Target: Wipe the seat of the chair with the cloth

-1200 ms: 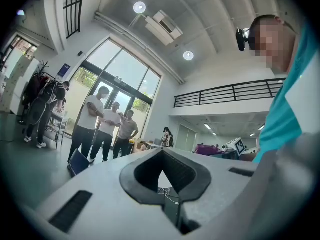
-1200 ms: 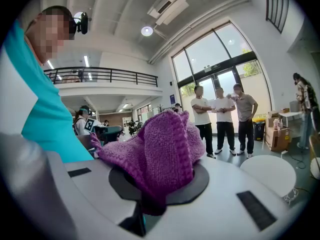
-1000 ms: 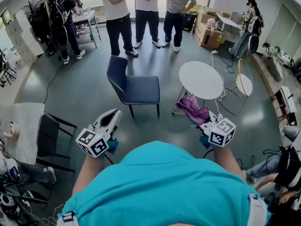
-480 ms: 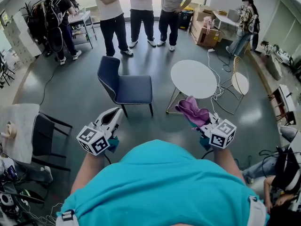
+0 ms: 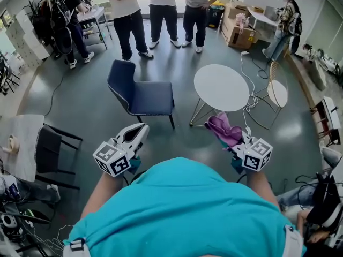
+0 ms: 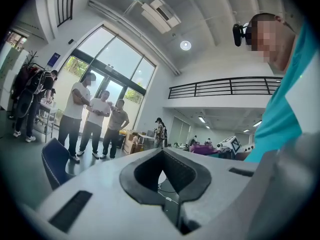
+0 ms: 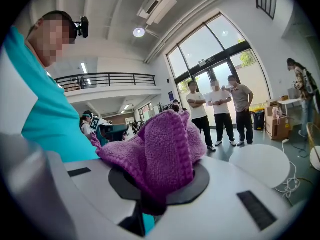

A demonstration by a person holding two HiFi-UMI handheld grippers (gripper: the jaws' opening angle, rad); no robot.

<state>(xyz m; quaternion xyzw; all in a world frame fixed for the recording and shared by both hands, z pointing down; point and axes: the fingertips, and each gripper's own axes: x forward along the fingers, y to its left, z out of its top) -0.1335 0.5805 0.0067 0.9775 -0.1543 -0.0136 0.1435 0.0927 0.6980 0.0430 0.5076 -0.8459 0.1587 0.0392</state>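
Observation:
The dark blue chair [image 5: 140, 94] stands on the grey floor ahead of me, its seat [image 5: 154, 97] bare and its back to the left. In the left gripper view it shows at the left edge [image 6: 53, 164]. My right gripper [image 5: 234, 142] is held in the air in front of my body, well short of the chair, shut on a purple knitted cloth [image 5: 222, 128] that bunches above its jaws. The right gripper view shows the cloth [image 7: 165, 146] pinched in that gripper [image 7: 154, 196]. Level with it on the left, my left gripper [image 5: 138, 132] is shut with nothing in it [image 6: 163, 155].
A white round table [image 5: 221, 87] stands right of the chair, with a cable [image 5: 252, 74] trailing past it and a pale wire chair [image 5: 276, 94] beyond. Three people [image 5: 158, 9] stand behind the chair. A black chair [image 5: 53, 153] and a marble table [image 5: 19, 146] are at my left.
The head view has shifted a little, so the chair and round table sit slightly further left and up. Both grippers keep their pose, and the cloth stays gripped.

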